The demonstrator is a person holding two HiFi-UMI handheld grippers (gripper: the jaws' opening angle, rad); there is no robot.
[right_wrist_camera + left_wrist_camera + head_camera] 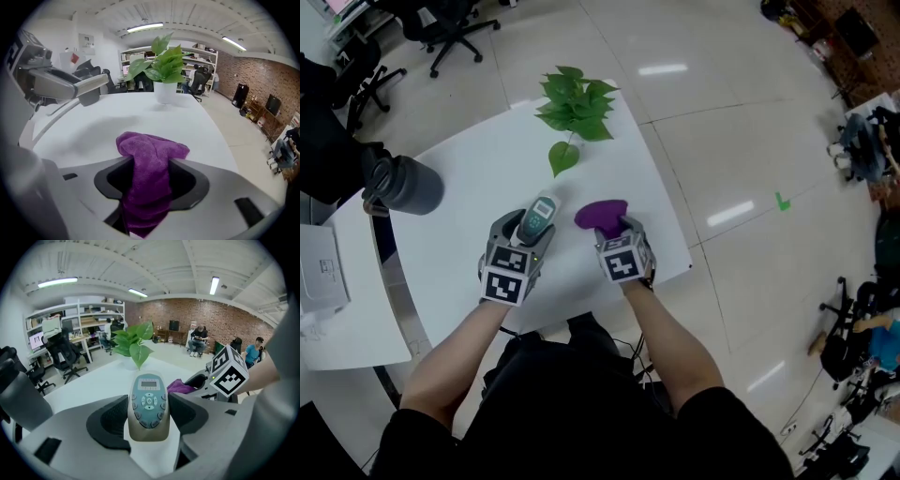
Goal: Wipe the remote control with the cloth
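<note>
A white worktop (pixel 478 159) stands in an office with a brick back wall, a plant (pixel 574 108) at its far edge. The left gripper (pixel 149 420) holds the remote (pixel 149 401) between its fingers, buttons up, above the worktop. Just beside it, the right gripper (pixel 151 183) has its fingers closed on the bunched purple cloth (pixel 151 152), close to the remote.
</note>
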